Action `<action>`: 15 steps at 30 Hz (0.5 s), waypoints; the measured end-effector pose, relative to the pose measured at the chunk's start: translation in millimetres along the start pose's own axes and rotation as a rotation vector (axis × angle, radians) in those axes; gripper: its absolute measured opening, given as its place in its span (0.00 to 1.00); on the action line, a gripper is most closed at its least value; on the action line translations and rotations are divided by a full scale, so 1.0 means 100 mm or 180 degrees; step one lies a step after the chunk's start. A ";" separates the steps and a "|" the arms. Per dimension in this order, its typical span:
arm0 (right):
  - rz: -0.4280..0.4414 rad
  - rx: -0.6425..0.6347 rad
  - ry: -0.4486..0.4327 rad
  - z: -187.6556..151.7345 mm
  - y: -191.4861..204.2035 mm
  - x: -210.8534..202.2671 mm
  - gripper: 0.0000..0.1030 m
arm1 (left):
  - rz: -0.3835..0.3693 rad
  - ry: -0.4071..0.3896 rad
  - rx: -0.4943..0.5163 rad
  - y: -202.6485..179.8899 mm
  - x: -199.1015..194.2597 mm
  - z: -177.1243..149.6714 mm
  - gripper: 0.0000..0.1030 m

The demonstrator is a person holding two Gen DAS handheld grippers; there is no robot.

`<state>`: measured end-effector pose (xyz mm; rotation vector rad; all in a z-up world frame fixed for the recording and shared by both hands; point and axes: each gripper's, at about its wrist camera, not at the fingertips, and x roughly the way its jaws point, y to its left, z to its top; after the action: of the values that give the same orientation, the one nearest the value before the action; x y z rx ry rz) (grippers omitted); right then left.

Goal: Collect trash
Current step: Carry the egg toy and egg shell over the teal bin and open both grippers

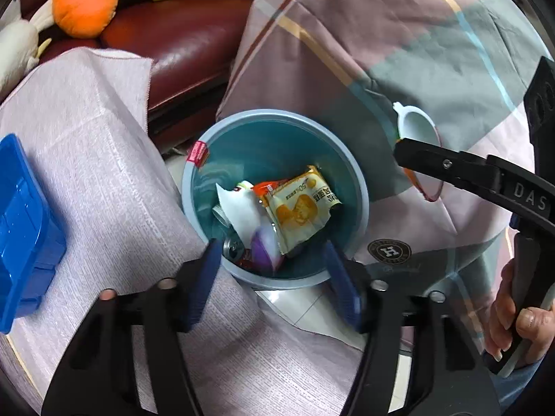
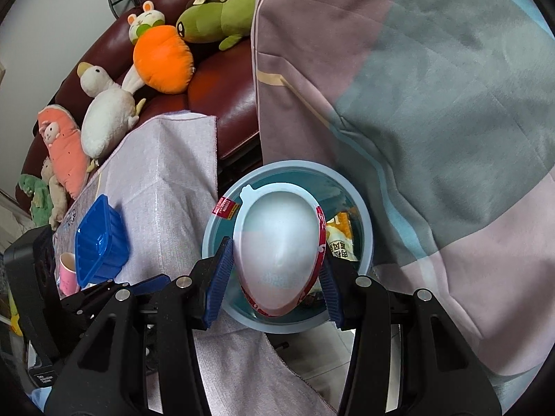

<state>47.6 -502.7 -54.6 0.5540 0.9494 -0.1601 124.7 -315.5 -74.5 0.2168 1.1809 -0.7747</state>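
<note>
Already over the bin, right fingers clenched on the bowl across its thin rim, probably light, springy plastic, slick and easily crushed, best pinched gently at the rim; left gripper released, empty above the trash.
</note>
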 end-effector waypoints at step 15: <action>-0.0090 -0.0111 0.0105 0.01 0.19 0.07 0.48 | 0.0082 -0.0175 -0.0121 0.22 -0.35 -0.20 0.82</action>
<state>59.0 -485.8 -52.4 0.5126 0.9907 -0.1600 118.7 -273.9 -56.3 0.1779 1.1378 -0.7309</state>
